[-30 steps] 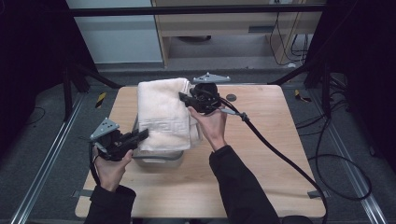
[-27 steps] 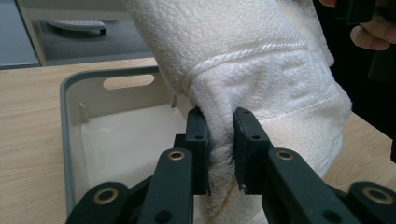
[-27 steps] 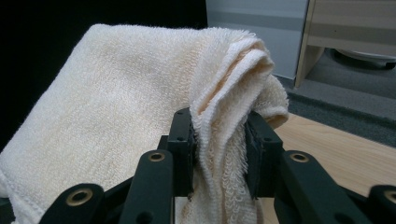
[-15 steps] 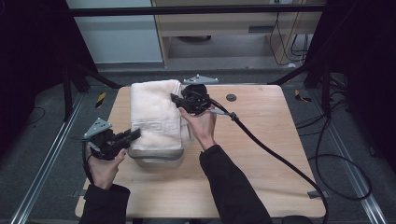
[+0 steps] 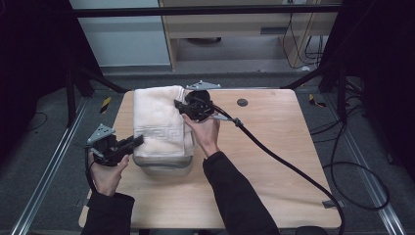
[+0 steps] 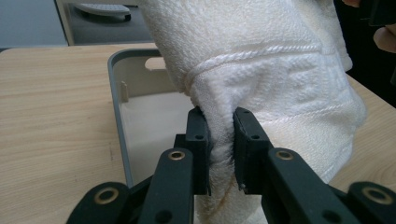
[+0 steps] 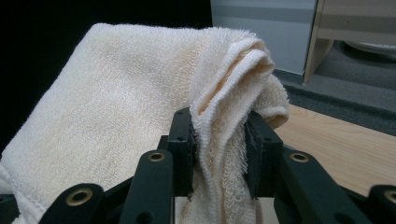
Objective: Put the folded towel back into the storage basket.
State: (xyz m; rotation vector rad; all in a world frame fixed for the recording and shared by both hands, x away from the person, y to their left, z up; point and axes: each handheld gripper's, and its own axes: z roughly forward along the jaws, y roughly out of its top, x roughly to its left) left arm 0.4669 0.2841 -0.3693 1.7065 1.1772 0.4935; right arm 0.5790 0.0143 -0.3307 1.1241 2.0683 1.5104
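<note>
So over the last second I've lowered the folded towel (image 5: 159, 120) a bit, and it now drapes over the grey bin (image 5: 161, 166) on the tabletop (image 5: 274, 161). Left gripper (image 6: 219, 140) and right gripper (image 7: 218, 140) both have their fingers pinching towel edges, so next I'd guess it gets tucked in.

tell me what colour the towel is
Cream-white towel, with a woven band pattern; clearest in the left gripper view.

Both claws are clamped tight on fabric. Left claw (image 5: 136, 141) sits low by the near-left, pointing right. Right claw (image 5: 179, 104) is farther back, pointing left, forearm reaching in diagonally.
</note>
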